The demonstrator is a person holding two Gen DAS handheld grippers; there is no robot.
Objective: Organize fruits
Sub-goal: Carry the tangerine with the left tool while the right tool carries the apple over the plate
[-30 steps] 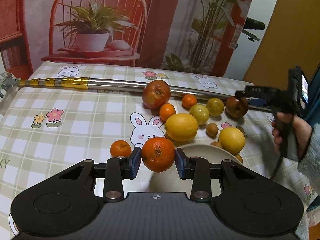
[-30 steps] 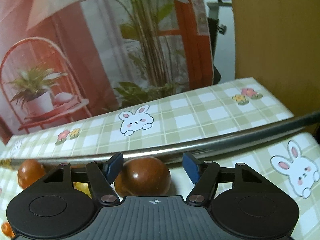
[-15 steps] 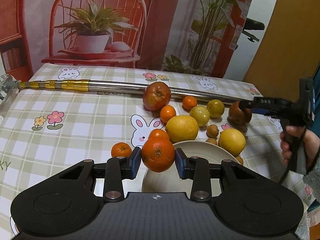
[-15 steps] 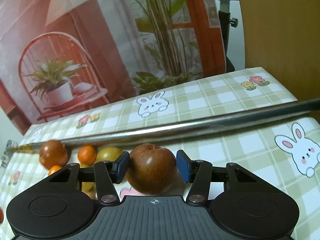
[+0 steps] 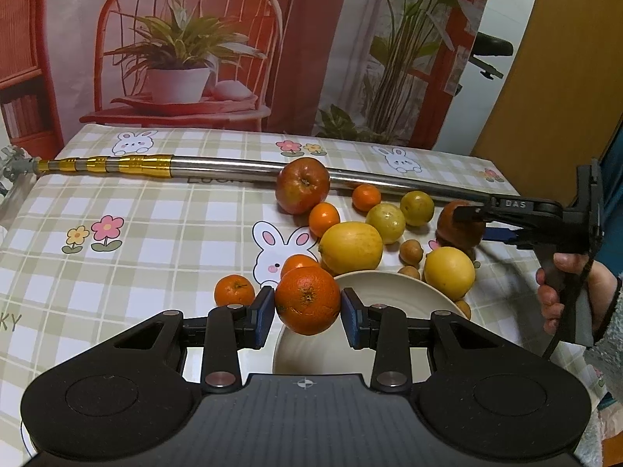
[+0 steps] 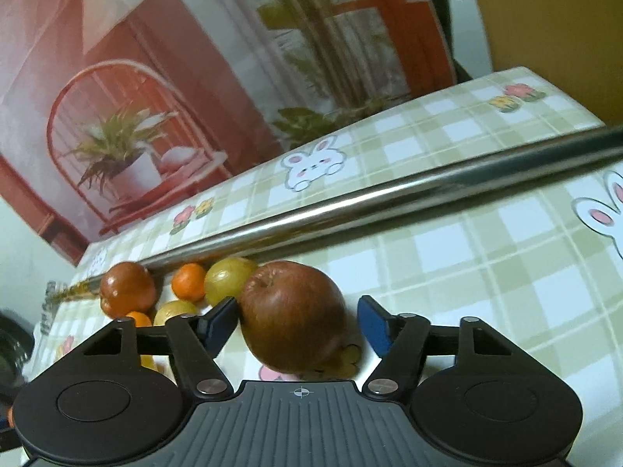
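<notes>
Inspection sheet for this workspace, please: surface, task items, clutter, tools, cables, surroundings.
Surface: checked tablecloth with rabbit and flower prints.
Job's things: cream bowl, nothing seen in it; orange held above its rim; brown-red apple on the cloth; red apple, two lemons, and small citrus loose behind the bowl.
Clutter: metal telescopic pole lying across the table behind the fruit.
Grippers: left tool shut on the orange; right tool open around the brown-red apple, with a gap at one pad.
Cables: dark cord hanging by the hand.
Surroundings: printed backdrop of a chair and plants; wooden panel.
</notes>
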